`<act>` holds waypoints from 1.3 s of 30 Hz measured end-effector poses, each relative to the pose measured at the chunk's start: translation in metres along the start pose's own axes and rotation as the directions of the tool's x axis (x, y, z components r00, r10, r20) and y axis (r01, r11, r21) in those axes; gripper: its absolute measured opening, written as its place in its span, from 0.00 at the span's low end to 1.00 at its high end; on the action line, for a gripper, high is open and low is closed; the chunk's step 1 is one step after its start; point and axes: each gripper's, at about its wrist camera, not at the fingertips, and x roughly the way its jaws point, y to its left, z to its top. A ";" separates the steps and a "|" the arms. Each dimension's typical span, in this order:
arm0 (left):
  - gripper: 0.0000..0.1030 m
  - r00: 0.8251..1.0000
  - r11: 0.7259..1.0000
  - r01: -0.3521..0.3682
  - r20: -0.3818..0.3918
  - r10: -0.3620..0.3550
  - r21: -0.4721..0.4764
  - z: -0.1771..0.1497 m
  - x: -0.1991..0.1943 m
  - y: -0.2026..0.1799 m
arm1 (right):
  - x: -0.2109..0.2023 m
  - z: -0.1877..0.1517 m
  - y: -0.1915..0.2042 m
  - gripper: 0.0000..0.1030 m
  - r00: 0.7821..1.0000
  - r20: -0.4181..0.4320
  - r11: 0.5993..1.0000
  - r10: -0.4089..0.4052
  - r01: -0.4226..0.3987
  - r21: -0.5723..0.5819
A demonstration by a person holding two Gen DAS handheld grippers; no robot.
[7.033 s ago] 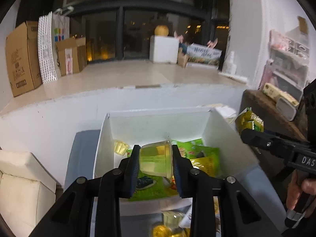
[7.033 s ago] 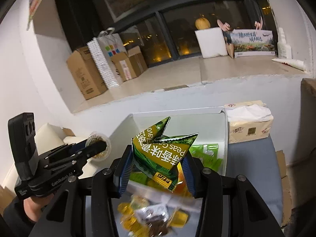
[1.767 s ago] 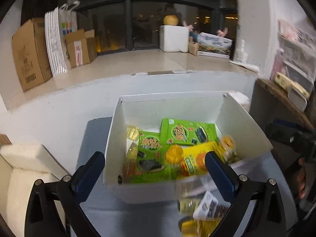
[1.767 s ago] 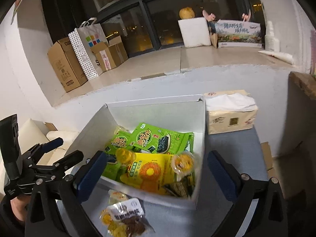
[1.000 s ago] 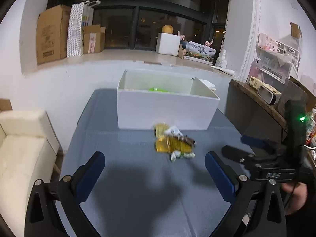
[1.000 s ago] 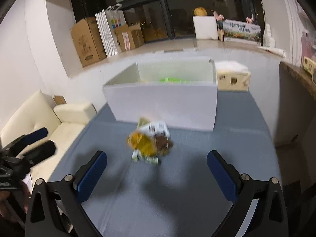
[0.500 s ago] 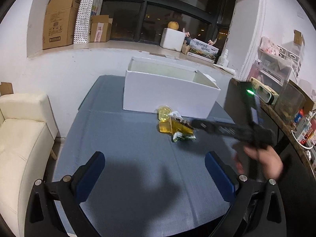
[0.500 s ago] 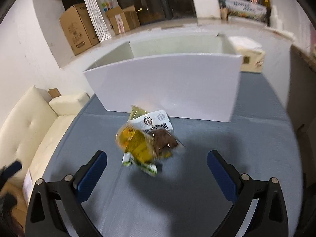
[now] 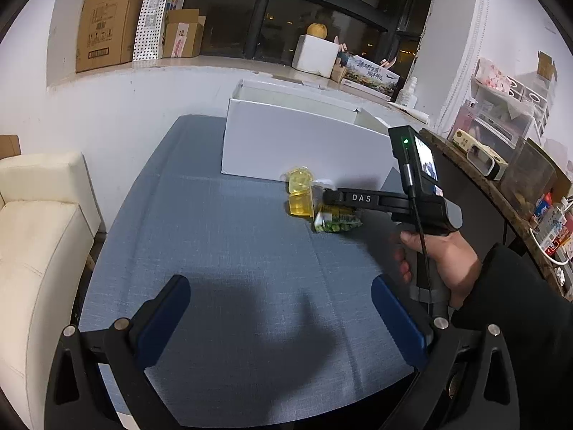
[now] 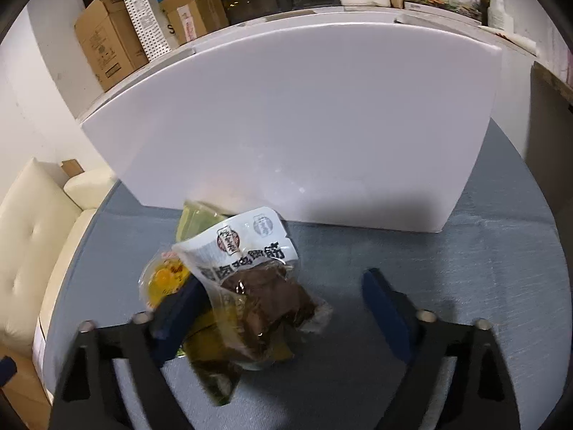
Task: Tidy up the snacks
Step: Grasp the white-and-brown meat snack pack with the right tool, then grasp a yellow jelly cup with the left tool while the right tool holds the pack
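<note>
Right gripper is down over the small snack pile on the blue-grey cloth-covered surface. Jaws closing, about half open. Between them: a clear plastic pouch with a white printed label and dark brown meat pieces. The left blue pad overlaps the pouch's edge in the right wrist view; the right pad is apart from it with bare cloth between. Can't tell whether the left pad is actually pressing.

Just left of the left pad: a round clear jelly cup with yellow fruit inside, partly under the pouch. Under the pouch and toward the gripper body: a yellow-green foil packet, blurred. Ahead of the jaws, past the pile: the tall white cardboard box, near wall facing the camera, contents hidden from here.

Left gripper sits well back from the pile, jaws wide open, nothing between them, only bare cloth. Ahead of its jaws the pile reads as two yellow jelly cups plus a green-and-white wrapper, all just in front of the box. The person's right hand, dark sleeve, grips the right gripper's handle, ahead and right of the left jaws; its finger tips reach over the pile.
</note>
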 end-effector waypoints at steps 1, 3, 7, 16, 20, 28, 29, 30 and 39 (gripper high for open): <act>1.00 1.000 1.000 0.001 0.002 -0.001 0.001 0.001 0.000 0.000 | -0.001 0.001 -0.001 0.49 1.000 -0.007 1.000 -0.012 0.012 0.004; 1.00 1.000 1.000 -0.003 0.006 0.003 0.002 0.001 0.000 -0.001 | -0.002 0.001 -0.007 0.18 1.000 -0.016 1.000 -0.018 0.018 0.021; 1.00 1.000 1.000 -0.005 -0.007 0.006 0.010 0.002 0.006 -0.003 | -0.016 -0.009 -0.011 0.18 1.000 0.005 1.000 -0.003 0.003 0.015; 1.00 0.999 0.999 -0.013 -0.034 0.014 0.046 0.007 0.027 -0.017 | -0.062 -0.022 -0.036 0.18 0.986 0.089 0.988 0.143 -0.147 0.037; 1.00 0.999 0.998 -0.025 -0.045 0.028 0.064 0.021 0.048 -0.022 | -0.088 -0.028 -0.040 0.18 0.978 0.126 0.985 0.167 -0.171 0.025; 1.00 0.997 0.997 -0.032 -0.064 0.036 0.071 0.061 0.104 -0.039 | -0.137 -0.059 -0.041 0.18 0.965 0.183 0.981 0.190 -0.193 0.000; 1.00 0.997 0.998 -0.021 -0.075 0.025 0.053 0.067 0.112 -0.039 | -0.140 -0.062 -0.041 0.18 0.965 0.185 0.982 0.188 -0.191 -0.001; 1.00 0.996 0.999 -0.018 -0.084 0.020 0.032 0.072 0.121 -0.039 | -0.143 -0.066 -0.043 0.18 0.964 0.189 0.982 0.186 -0.189 0.002; 1.00 0.987 0.996 -0.053 -0.153 0.041 -0.074 0.092 0.175 -0.018 | -0.157 -0.078 -0.067 0.18 0.962 0.209 0.981 0.173 -0.187 0.049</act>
